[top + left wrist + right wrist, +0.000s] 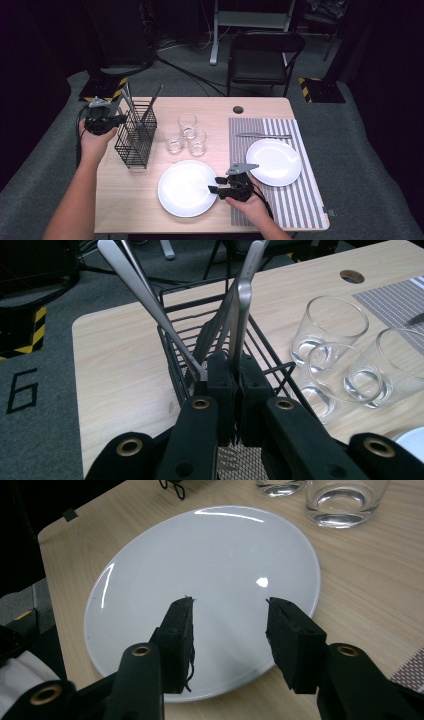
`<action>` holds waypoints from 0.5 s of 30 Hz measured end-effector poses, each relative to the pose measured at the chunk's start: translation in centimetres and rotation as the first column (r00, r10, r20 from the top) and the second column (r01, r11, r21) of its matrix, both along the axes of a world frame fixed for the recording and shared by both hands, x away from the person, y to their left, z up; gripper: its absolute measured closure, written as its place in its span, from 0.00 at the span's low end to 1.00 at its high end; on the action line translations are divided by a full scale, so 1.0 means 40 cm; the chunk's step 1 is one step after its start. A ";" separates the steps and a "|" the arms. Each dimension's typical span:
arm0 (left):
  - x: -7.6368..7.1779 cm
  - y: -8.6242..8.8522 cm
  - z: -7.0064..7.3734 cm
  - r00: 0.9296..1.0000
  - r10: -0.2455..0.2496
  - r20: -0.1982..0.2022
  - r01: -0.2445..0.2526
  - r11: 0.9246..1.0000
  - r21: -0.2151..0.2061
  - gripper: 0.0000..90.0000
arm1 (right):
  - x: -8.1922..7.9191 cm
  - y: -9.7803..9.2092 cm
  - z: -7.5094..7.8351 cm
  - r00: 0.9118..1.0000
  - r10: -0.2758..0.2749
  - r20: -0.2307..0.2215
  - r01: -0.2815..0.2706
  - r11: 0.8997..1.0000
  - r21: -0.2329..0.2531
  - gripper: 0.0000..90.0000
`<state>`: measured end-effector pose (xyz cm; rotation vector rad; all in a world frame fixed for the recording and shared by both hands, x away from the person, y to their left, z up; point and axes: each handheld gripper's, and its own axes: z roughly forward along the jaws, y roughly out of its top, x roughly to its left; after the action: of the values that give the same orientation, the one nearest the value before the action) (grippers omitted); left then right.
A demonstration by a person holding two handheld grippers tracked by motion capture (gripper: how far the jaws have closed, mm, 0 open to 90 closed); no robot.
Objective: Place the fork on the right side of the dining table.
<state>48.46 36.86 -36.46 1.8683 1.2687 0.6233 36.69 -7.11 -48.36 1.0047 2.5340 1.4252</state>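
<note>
I had the left gripper (234, 377) clamped on a flat steel utensil (241, 310) standing in the wire caddy (136, 134) at the left of the high view. Drawing it straight up along its own lean seemed best, since a second handle (145, 302) crossed just beside it and the mesh could snag. My right gripper (230, 630) hung wide open over the near white plate (150, 565), low in the frame. Three glasses (187, 135) stood near the caddy, a knife (263, 135) and another plate (274, 161) on the striped mat (295, 195).
</note>
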 end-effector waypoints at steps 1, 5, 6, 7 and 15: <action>0.000 -0.001 0.002 1.000 0.000 0.000 0.000 1.000 -0.001 0.97 | 0.000 0.000 0.000 1.000 0.001 0.000 -0.001 1.000 0.001 0.59; -0.004 0.000 0.011 1.000 0.000 0.001 0.000 1.000 -0.003 0.97 | 0.000 0.000 0.000 1.000 0.000 0.000 0.000 1.000 0.001 0.59; -0.005 0.000 0.014 1.000 0.001 0.000 -0.001 1.000 -0.001 0.97 | 0.000 0.000 0.000 1.000 0.000 -0.002 0.000 1.000 0.000 0.59; -0.006 0.000 0.016 1.000 -0.002 0.000 0.002 1.000 -0.001 0.97 | 0.000 0.001 -0.001 1.000 0.000 -0.002 0.000 1.000 -0.001 0.59; -0.013 -0.002 0.033 1.000 -0.008 0.012 0.008 1.000 0.000 0.97 | 0.000 0.000 -0.001 1.000 0.003 -0.001 -0.003 1.000 -0.003 0.59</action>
<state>47.94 36.76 -35.15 1.8661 1.2531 0.6292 36.70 -7.09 -48.40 1.0010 2.5386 1.4218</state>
